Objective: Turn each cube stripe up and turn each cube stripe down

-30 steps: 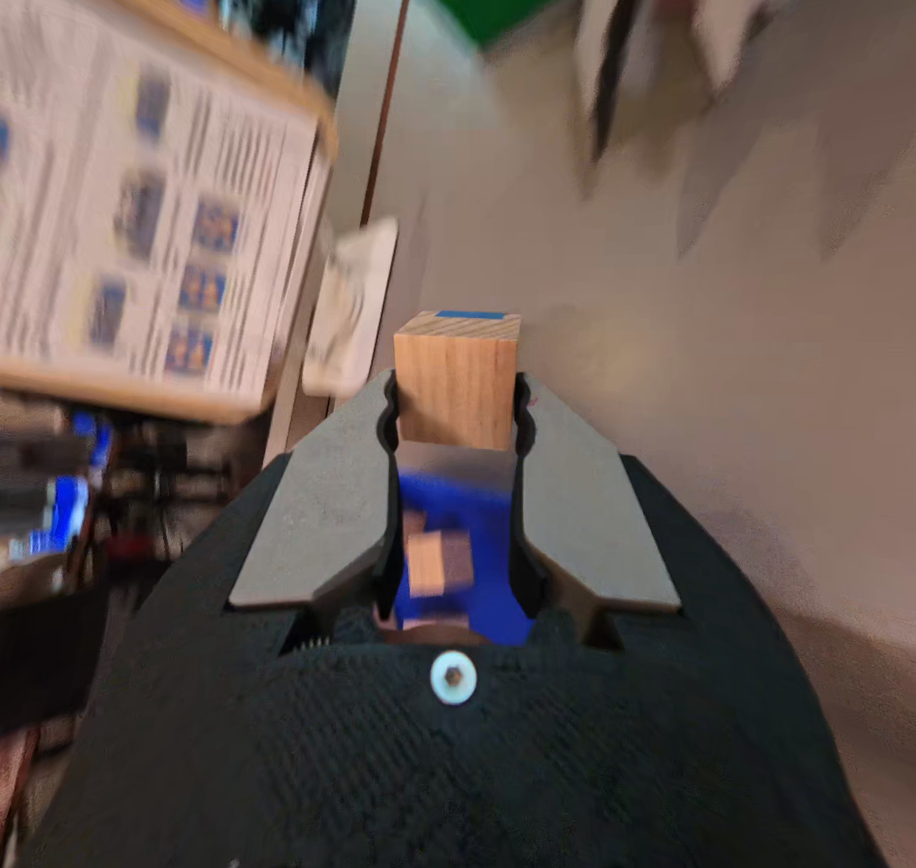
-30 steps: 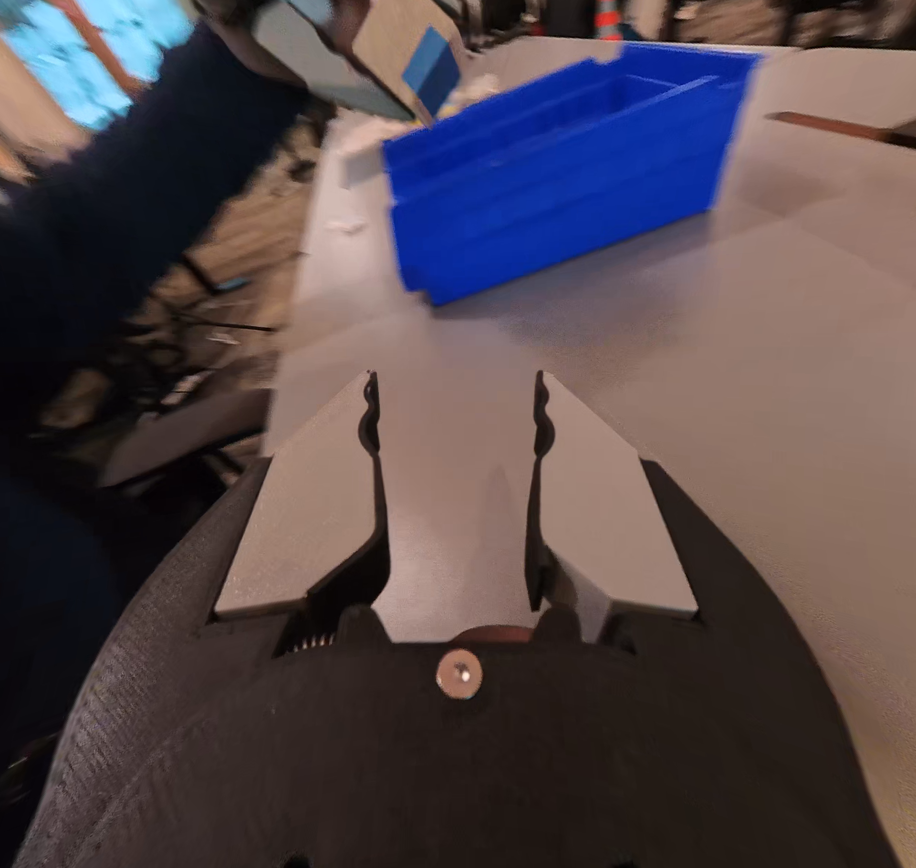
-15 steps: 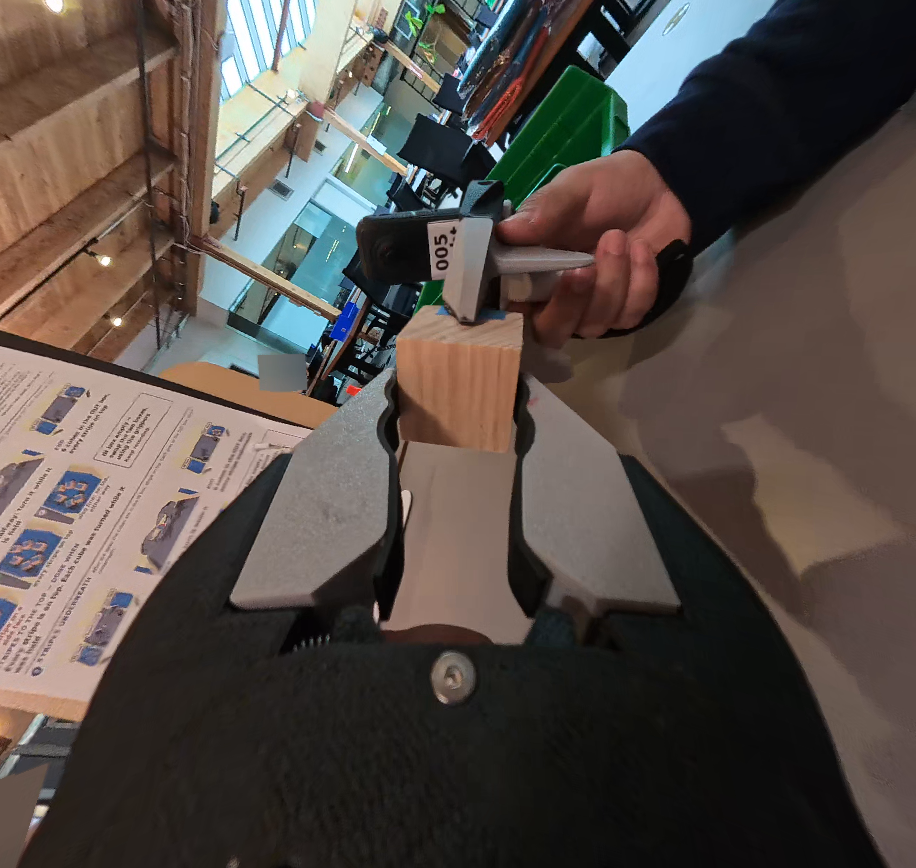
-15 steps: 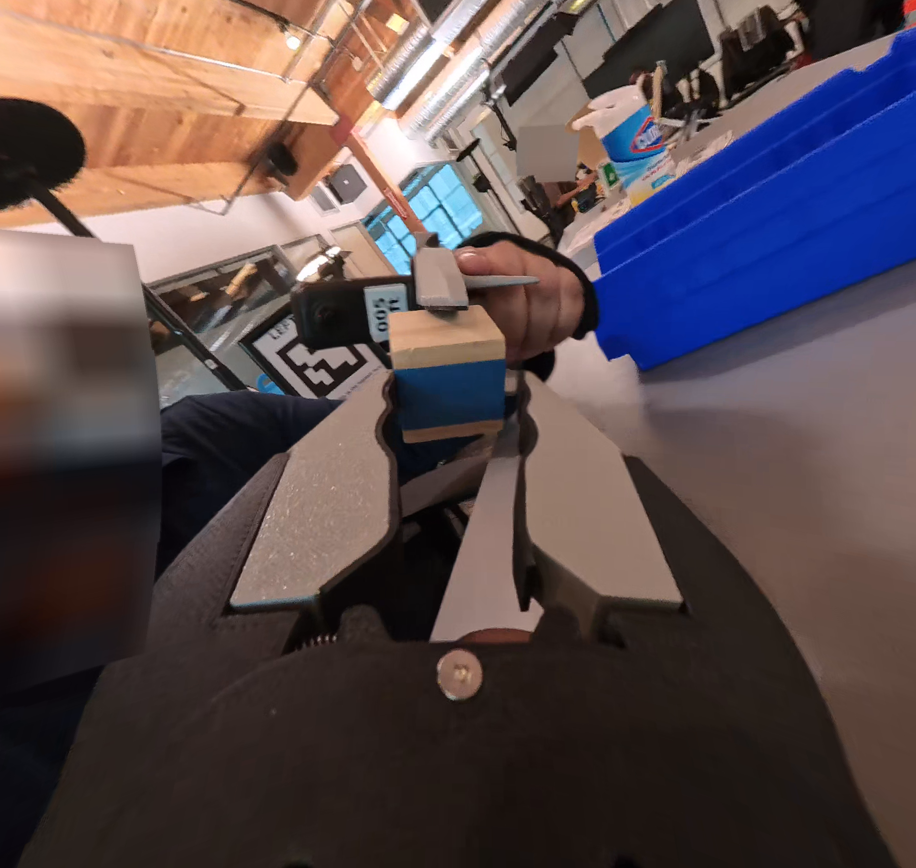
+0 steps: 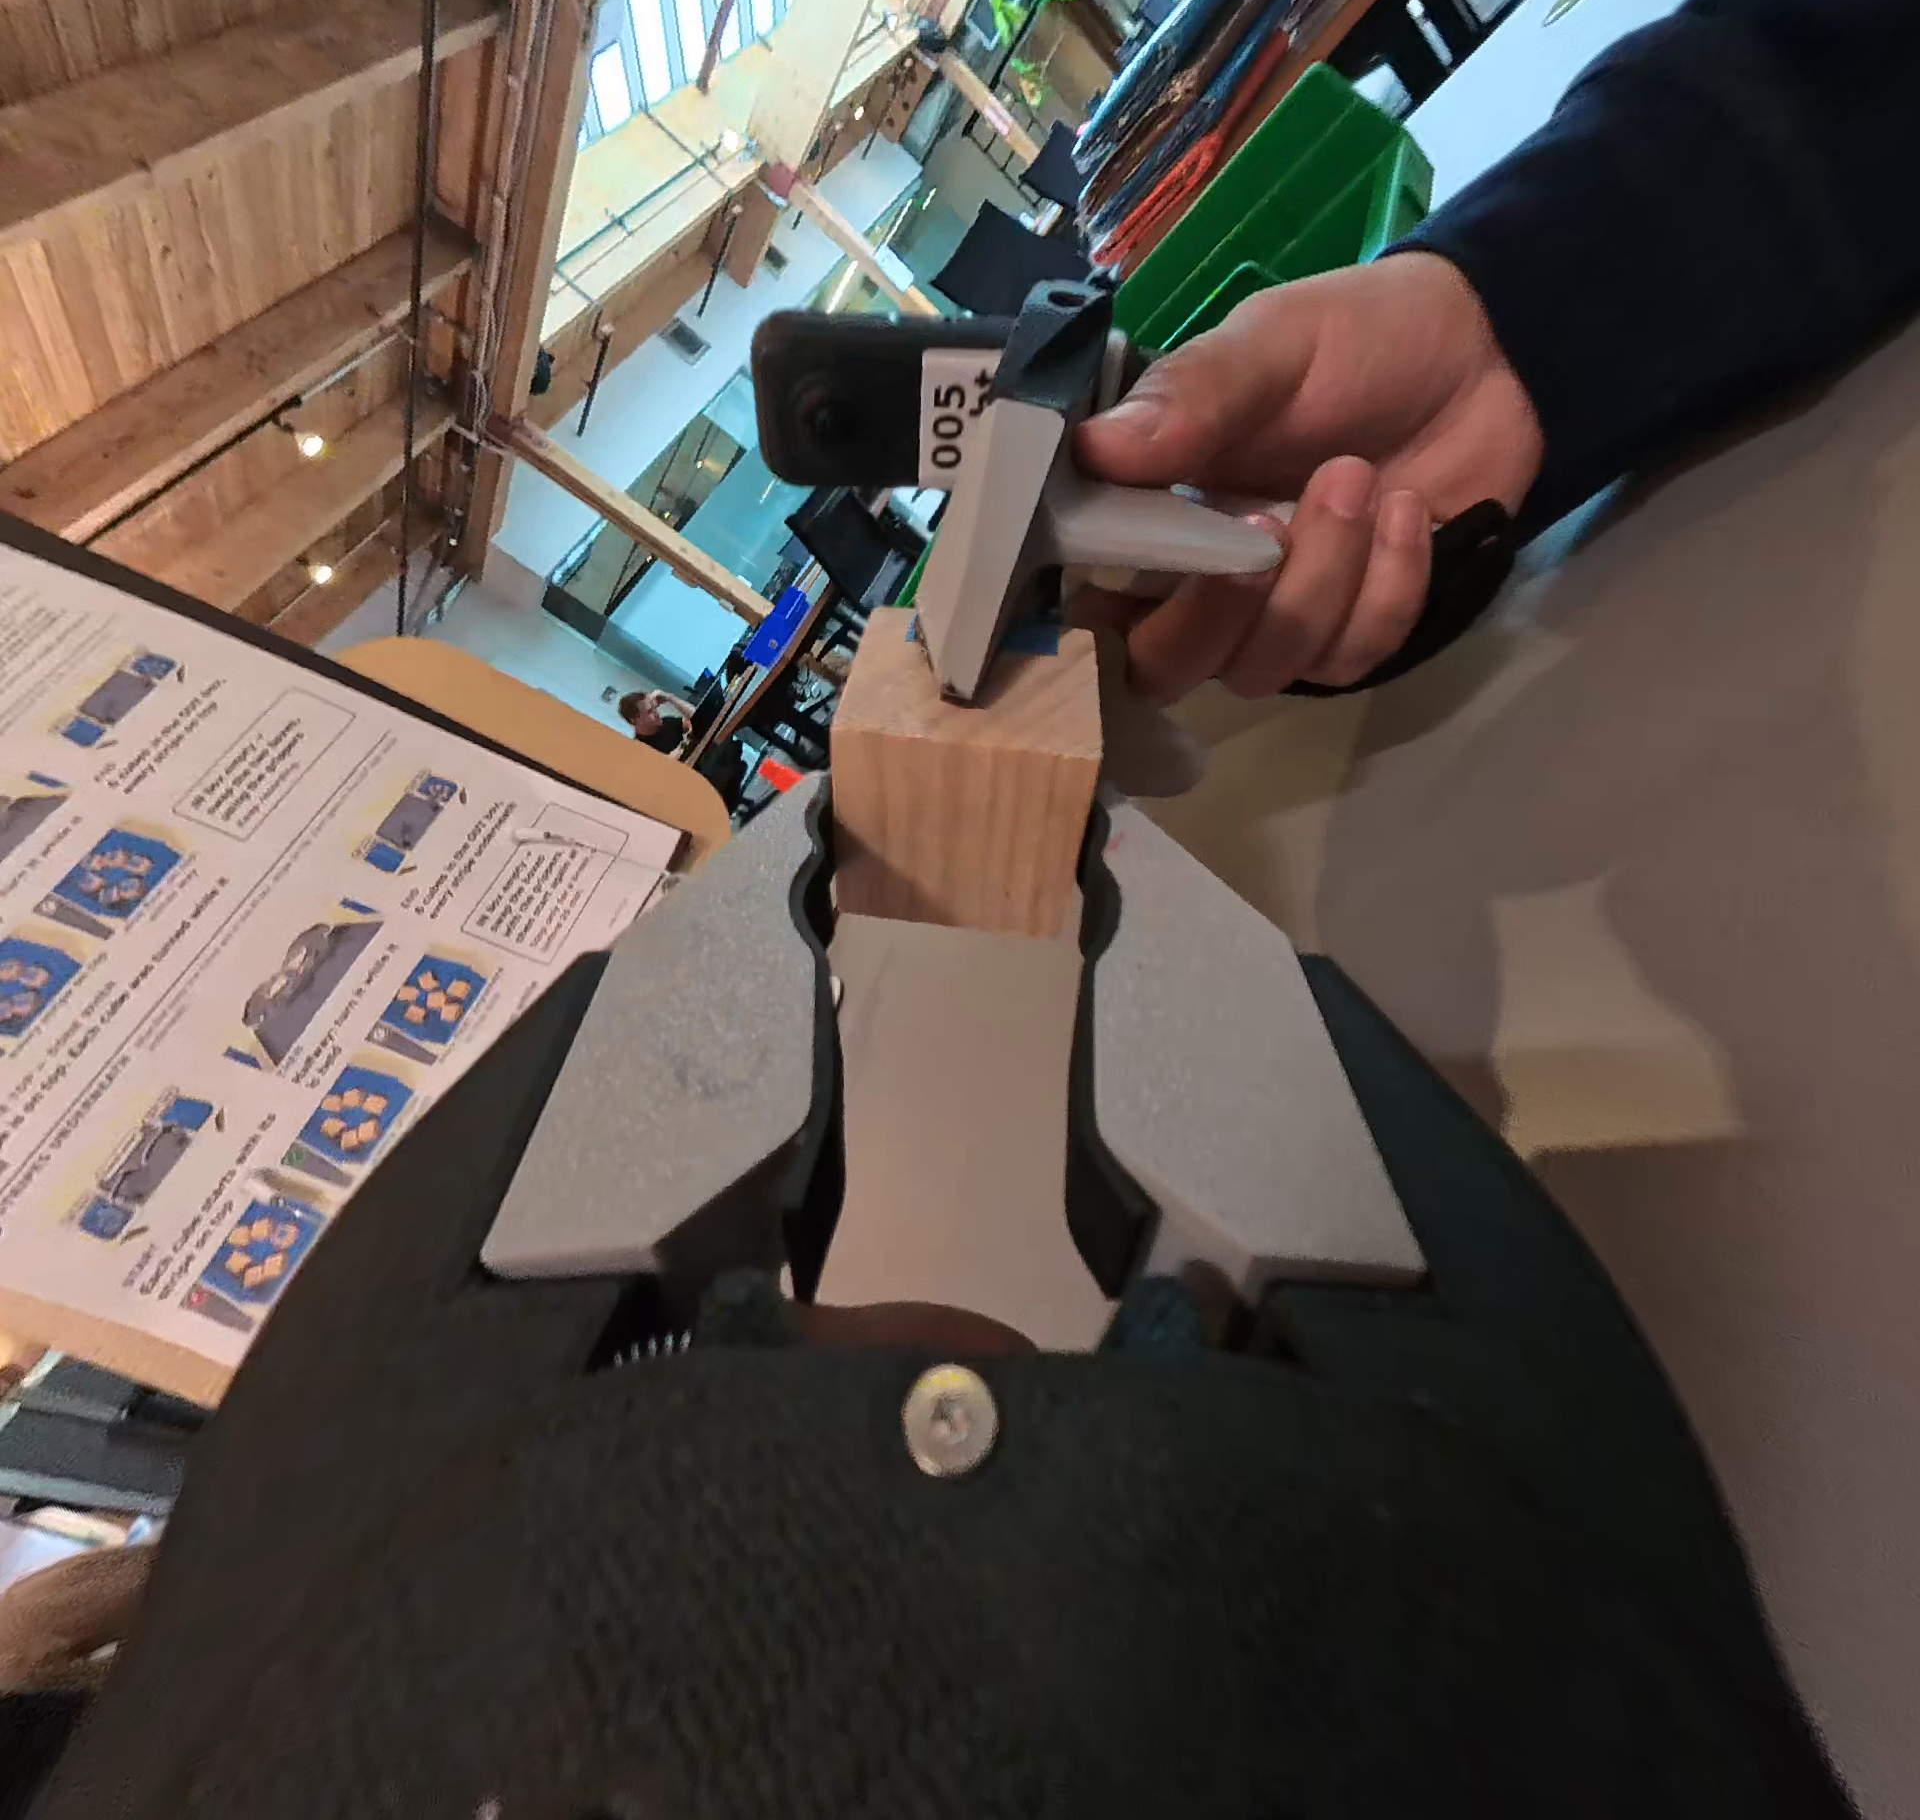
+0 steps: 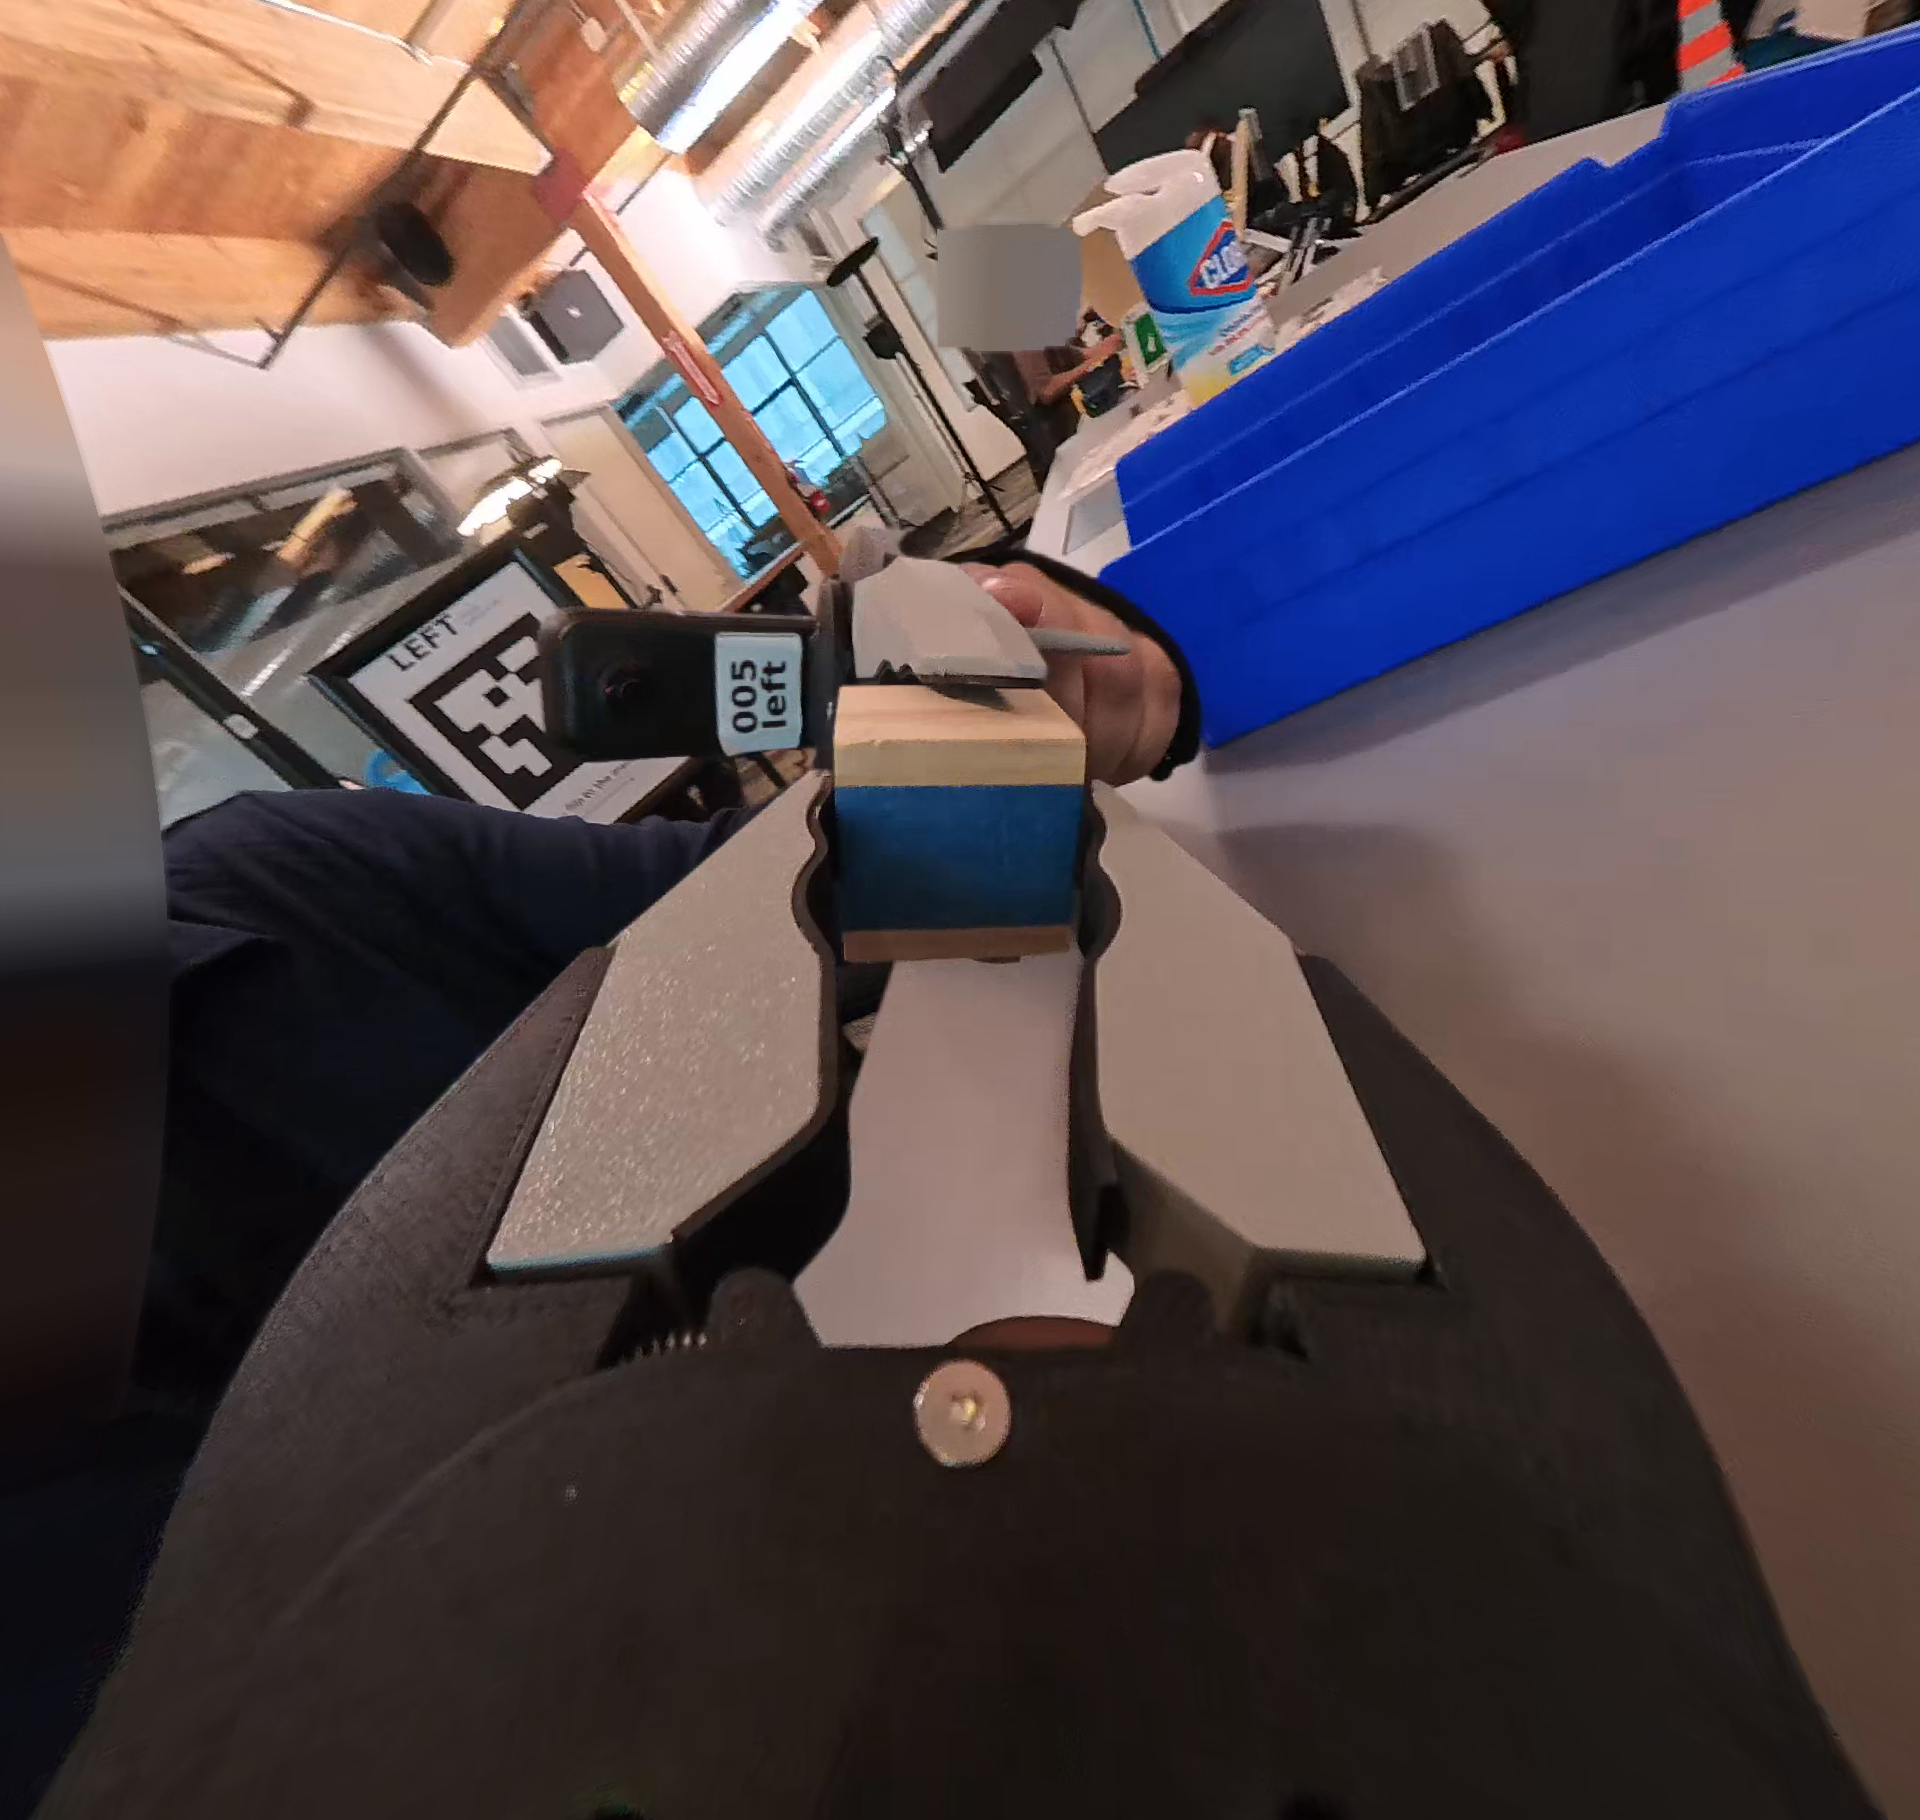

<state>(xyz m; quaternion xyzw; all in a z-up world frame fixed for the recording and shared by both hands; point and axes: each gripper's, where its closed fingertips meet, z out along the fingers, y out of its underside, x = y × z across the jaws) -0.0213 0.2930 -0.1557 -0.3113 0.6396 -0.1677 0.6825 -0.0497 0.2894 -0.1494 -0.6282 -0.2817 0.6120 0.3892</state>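
Observation:
One wooden cube is held in the air between both grippers. My left gripper is shut on its two side faces; from here I see plain wood, with a sliver of blue at the far top edge. My right gripper is shut on the same cube, whose blue-striped face points at the right wrist camera. In the left wrist view one of the right gripper's fingers lies on the cube's top face. In the right wrist view one of the left gripper's fingers lies on its top.
A blue bin stands on the grey table to the right. A printed instruction sheet on a board is at the left. A green bin and a wipes canister stand farther off.
My left gripper carried the cube up from above the blue bin toward the right gripper. My right gripper, open and empty a second ago, has closed on the cube.

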